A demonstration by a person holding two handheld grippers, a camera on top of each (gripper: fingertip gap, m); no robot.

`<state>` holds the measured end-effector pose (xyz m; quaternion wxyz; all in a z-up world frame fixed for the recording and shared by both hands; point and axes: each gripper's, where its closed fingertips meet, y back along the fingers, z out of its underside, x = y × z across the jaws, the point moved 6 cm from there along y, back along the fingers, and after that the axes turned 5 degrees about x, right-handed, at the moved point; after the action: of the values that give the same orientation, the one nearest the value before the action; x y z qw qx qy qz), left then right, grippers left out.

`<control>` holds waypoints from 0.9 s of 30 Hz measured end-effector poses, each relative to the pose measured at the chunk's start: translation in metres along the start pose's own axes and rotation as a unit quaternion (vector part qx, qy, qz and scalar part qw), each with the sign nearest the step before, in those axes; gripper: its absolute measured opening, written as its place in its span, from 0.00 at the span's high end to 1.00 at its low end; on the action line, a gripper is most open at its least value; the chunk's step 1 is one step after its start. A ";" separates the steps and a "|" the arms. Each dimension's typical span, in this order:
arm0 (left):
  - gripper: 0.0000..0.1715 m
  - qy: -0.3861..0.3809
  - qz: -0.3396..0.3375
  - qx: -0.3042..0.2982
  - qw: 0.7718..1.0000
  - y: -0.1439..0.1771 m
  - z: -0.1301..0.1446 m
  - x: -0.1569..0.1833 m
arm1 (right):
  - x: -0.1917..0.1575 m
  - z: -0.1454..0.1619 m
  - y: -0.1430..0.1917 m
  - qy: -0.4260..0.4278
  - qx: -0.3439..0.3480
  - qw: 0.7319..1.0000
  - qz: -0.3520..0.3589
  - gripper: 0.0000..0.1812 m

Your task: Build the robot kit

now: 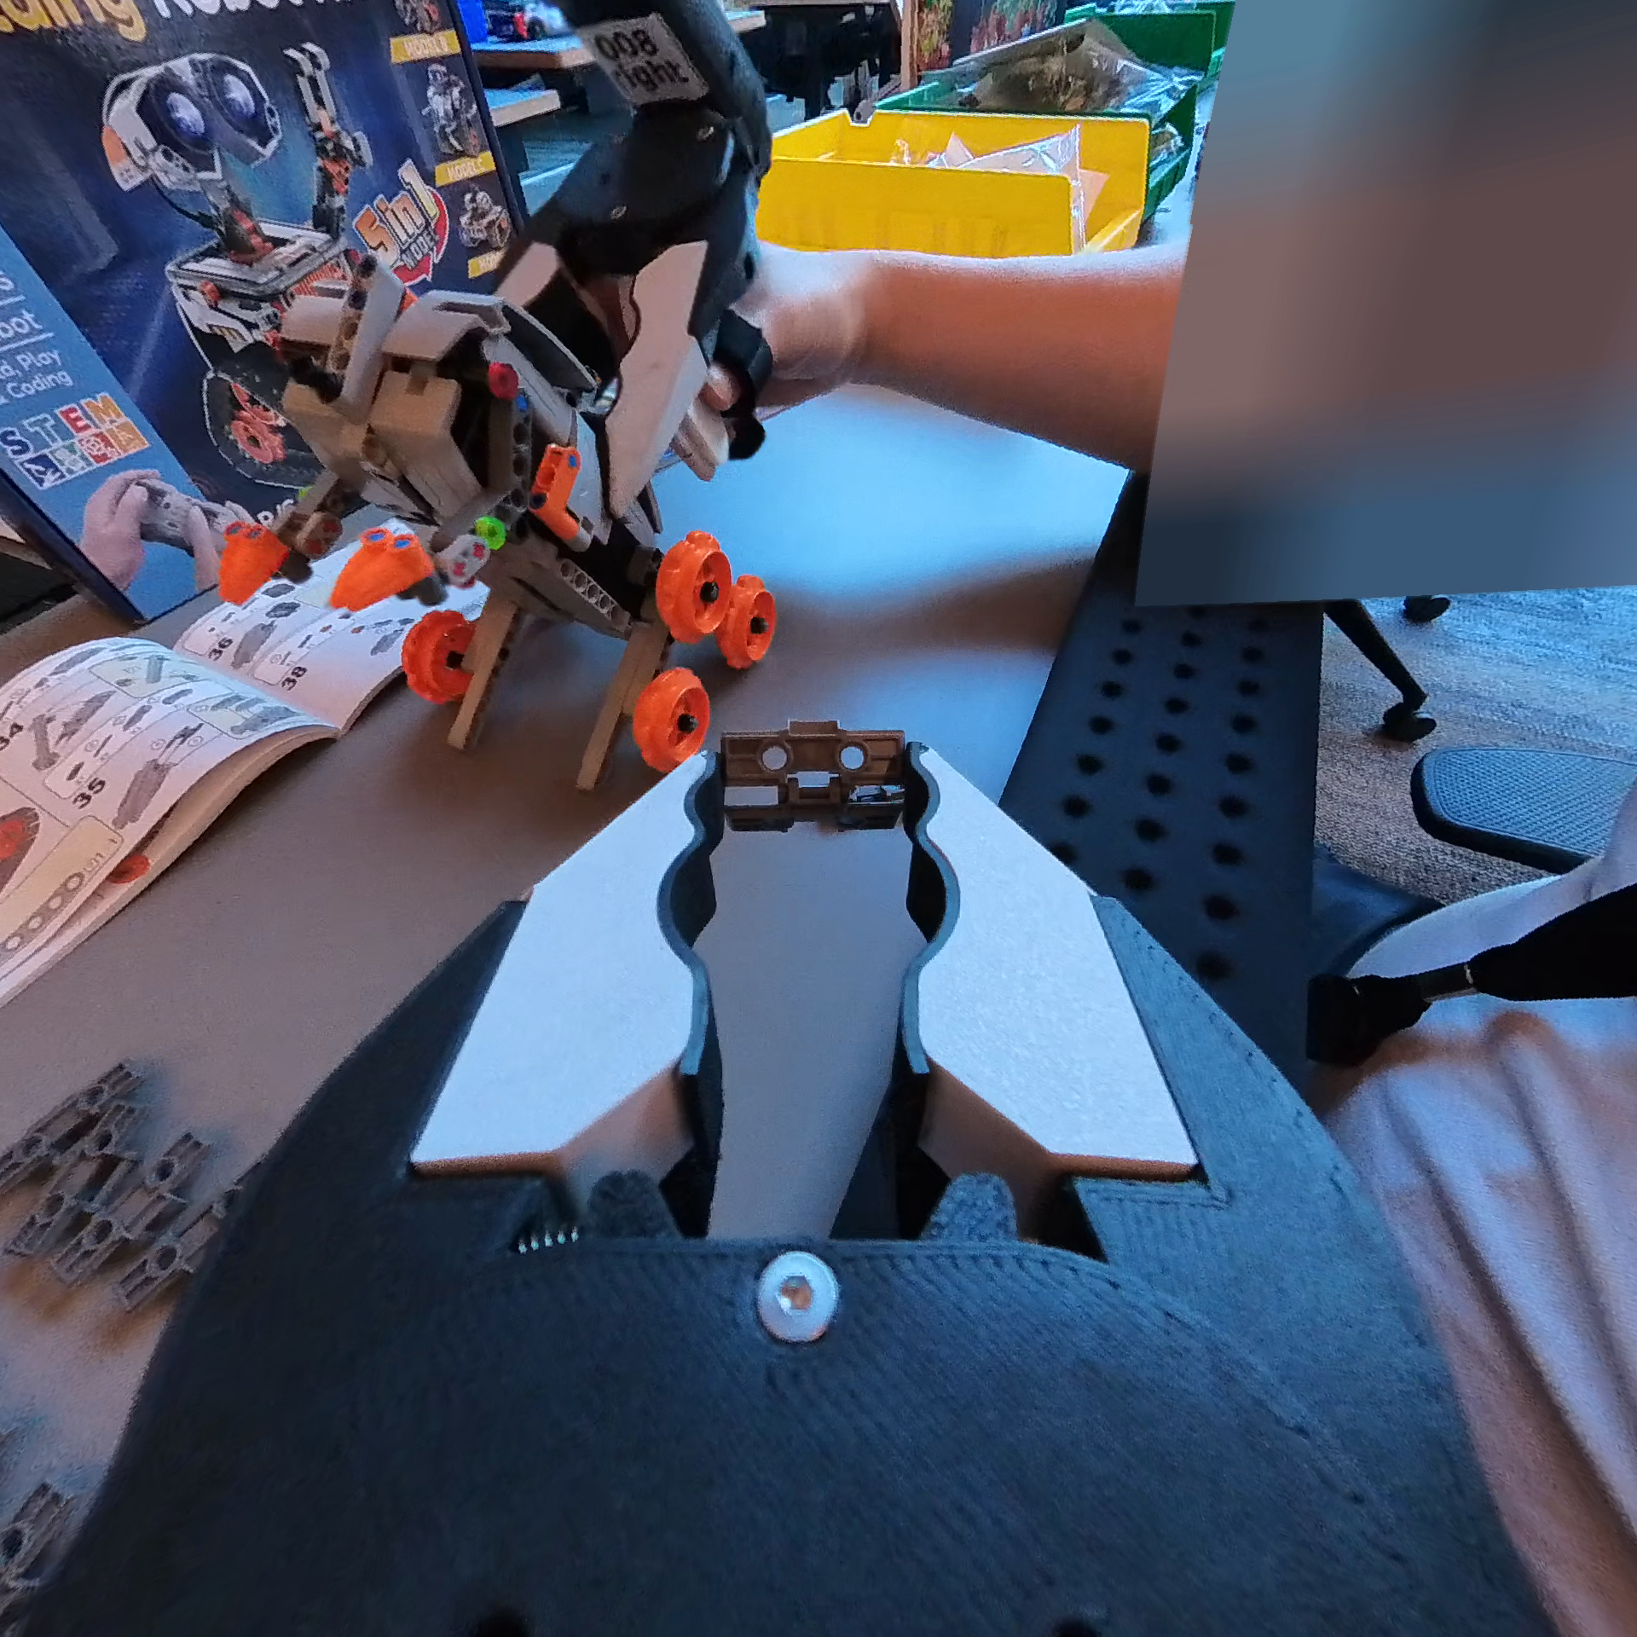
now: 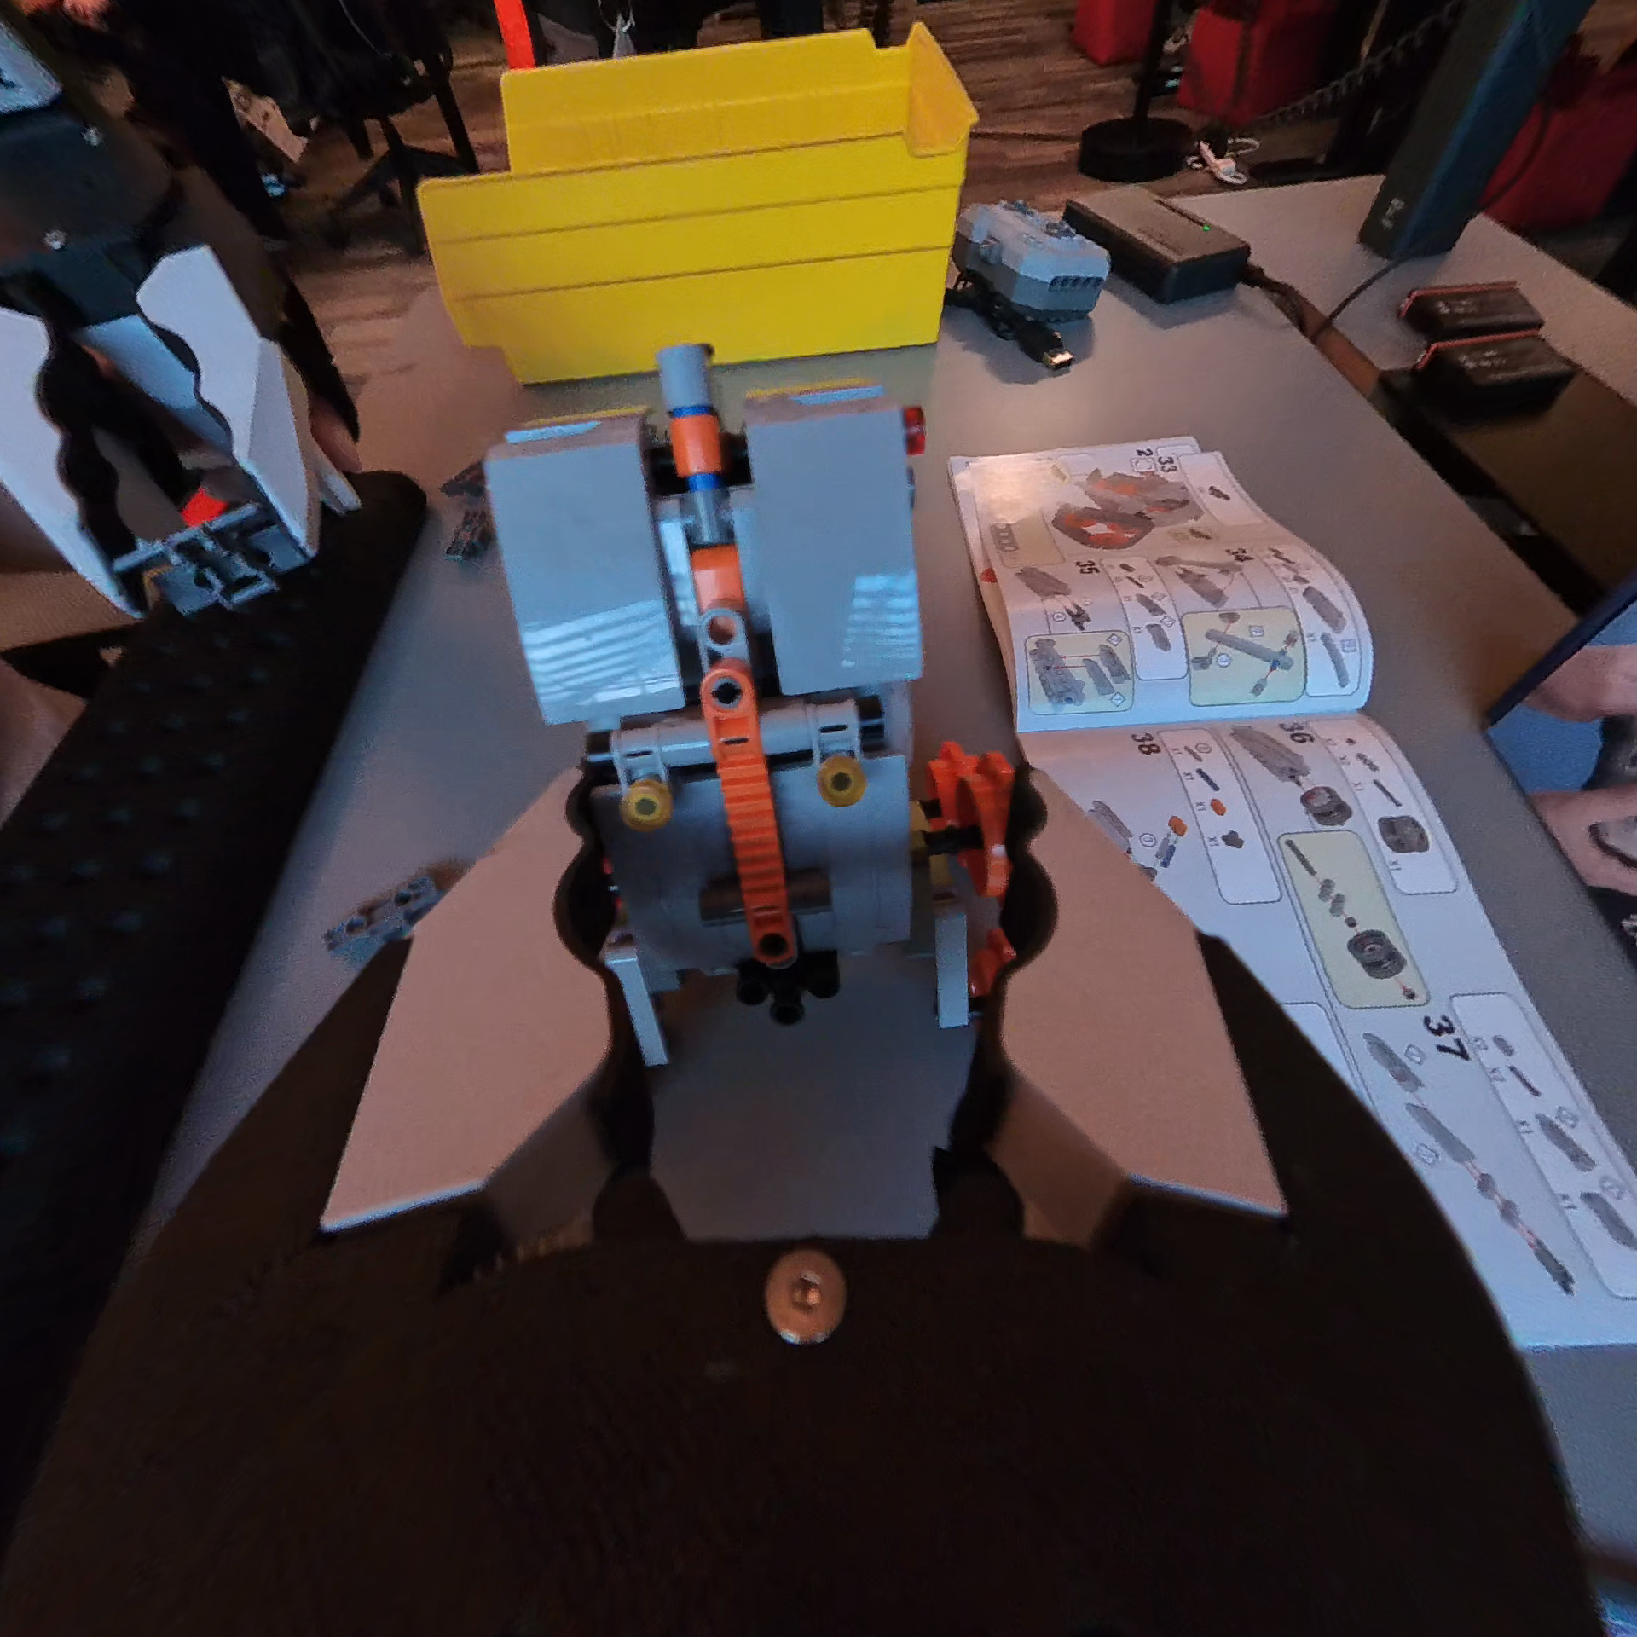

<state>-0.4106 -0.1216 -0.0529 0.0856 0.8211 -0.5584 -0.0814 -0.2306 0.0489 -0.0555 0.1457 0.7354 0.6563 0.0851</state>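
My left gripper point(image 1: 813, 769) is shut on a small grey track link point(image 1: 810, 784), pinched crosswise between its fingertips above the grey table point(image 1: 886, 531). It also shows at the left of the right wrist view point(image 2: 208, 554). My right gripper point(image 2: 802, 850) is shut on a grey brick-built robot model point(image 2: 753, 824) with an orange beam, orange wheels and gears. In the left wrist view the model point(image 1: 425, 443) is tilted, its leg beams down on the table, just beyond and left of my left fingertips. The right gripper point(image 1: 611, 461) grips it from the right.
An open instruction booklet point(image 2: 1240, 797) lies right of the model. A yellow bin point(image 2: 709, 221) stands behind it, with a grey motor block point(image 2: 1027, 252) and black adapter point(image 2: 1152, 235). The kit box point(image 1: 221, 221) stands at back left. Loose track links point(image 1: 97, 1178) lie near left. A black perforated panel point(image 1: 1169, 797) borders the table.
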 end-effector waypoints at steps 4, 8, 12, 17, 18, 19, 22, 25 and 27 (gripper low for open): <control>0.77 0.002 0.007 0.001 1.000 -0.003 -0.002 0.002 | -0.001 0.003 0.016 0.009 -0.012 1.000 0.004 0.65; 0.77 -0.001 0.015 -0.003 1.000 -0.010 -0.003 0.006 | 0.000 0.012 0.042 -0.001 -0.013 1.000 0.021 0.65; 0.77 -0.003 0.020 -0.008 1.000 -0.015 -0.004 0.010 | 0.001 0.027 0.089 -0.014 -0.022 0.998 0.050 0.64; 0.77 -0.006 0.022 -0.013 1.000 -0.018 -0.007 0.012 | -0.002 0.055 0.173 -0.041 -0.025 0.994 0.098 0.64; 0.77 -0.004 0.021 -0.013 1.000 -0.019 -0.007 0.012 | -0.003 0.060 0.189 -0.047 -0.026 0.993 0.104 0.65; 0.77 -0.002 0.021 -0.014 1.000 -0.020 -0.008 0.010 | -0.003 0.065 0.204 -0.052 -0.029 0.992 0.112 0.65; 0.77 0.016 0.021 -0.005 1.000 -0.022 -0.010 0.006 | -0.002 0.075 0.238 -0.059 -0.043 0.988 0.134 0.65; 0.77 0.039 0.023 0.007 0.999 -0.024 -0.012 0.002 | -0.001 0.079 0.250 -0.060 -0.048 0.989 0.128 0.64; 0.77 0.044 0.023 0.012 0.999 -0.026 -0.014 0.001 | 0.001 0.079 0.249 -0.060 -0.046 0.990 0.120 0.64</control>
<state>-0.3840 -0.1124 -0.0451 0.1025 0.8117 -0.5739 -0.0366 0.0288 0.0180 -0.0492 0.2067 0.8053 0.5486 0.0877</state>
